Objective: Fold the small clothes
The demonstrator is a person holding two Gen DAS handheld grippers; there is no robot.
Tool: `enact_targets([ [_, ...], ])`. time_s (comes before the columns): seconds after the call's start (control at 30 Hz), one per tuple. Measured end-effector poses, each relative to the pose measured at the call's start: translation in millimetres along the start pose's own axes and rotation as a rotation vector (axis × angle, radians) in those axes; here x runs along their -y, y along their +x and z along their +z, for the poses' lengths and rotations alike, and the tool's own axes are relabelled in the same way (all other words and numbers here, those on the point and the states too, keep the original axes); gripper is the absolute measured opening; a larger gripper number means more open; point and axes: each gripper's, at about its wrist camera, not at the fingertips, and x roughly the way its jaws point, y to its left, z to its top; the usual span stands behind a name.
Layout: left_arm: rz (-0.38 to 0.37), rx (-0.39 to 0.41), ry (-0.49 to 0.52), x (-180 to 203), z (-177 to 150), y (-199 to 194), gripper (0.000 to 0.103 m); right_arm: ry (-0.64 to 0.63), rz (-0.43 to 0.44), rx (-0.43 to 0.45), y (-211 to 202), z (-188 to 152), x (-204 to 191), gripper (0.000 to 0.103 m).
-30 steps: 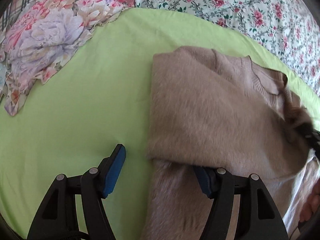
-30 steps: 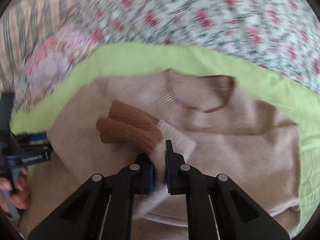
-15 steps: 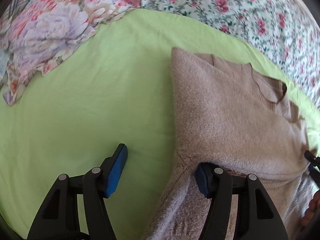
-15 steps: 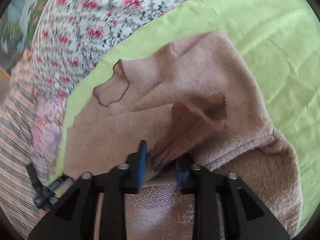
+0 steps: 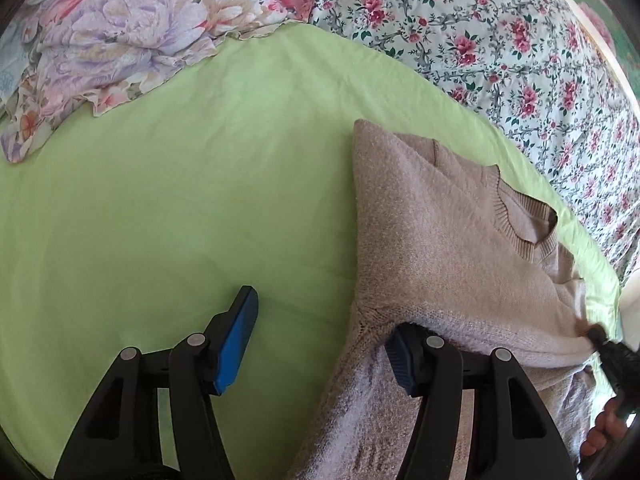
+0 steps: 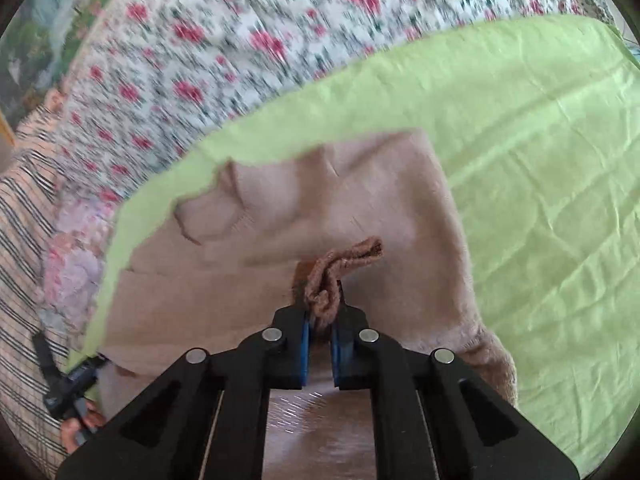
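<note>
Tongs on the right (image 6: 320,320) are pinching the brown ribbed cuff (image 6: 340,268) of a fuzzy beige sweater (image 5: 440,248) lying on the lime-green bedsheet (image 5: 160,200), left tongs (image 5: 320,344) gaping wide, one finger under the fabric, so tugging may undo the fold.

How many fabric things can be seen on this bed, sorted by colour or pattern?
Beige fuzzy knitted sweater: 1
Plain lime-green sheet: 1
Small-rose floral bedcover: 1
Big-bloom lilac and pink floral cloth: 1
Striped and checked fabric: 1
Total: 5
</note>
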Motion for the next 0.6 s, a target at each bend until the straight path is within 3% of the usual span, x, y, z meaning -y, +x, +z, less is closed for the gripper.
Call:
enact_targets([
  [0.23,-0.011,-0.016,0.007,-2,-2,-3,0.062,0.041,-0.030,-0.006,-27,-16,22,0.015],
  [0.27,-0.008,-0.021,0.014,-2,-3,-5,0.062,0.041,-0.054,0.000,-34,-18,24,0.018],
  [0.3,-0.009,-0.025,0.024,-2,-6,-11,0.062,0.040,-0.083,0.013,-45,-20,27,0.028],
  [0.33,-0.013,-0.029,0.030,-3,-9,-15,0.062,0.043,-0.081,0.024,-53,-22,28,0.039],
  [0.4,-0.024,-0.044,0.037,-9,-19,-27,0.060,0.064,-0.035,0.047,-79,-33,35,0.049],
  [0.6,-0.084,-0.102,0.059,-19,-63,-77,0.061,0.026,0.041,0.042,-133,-81,39,0.055],
])
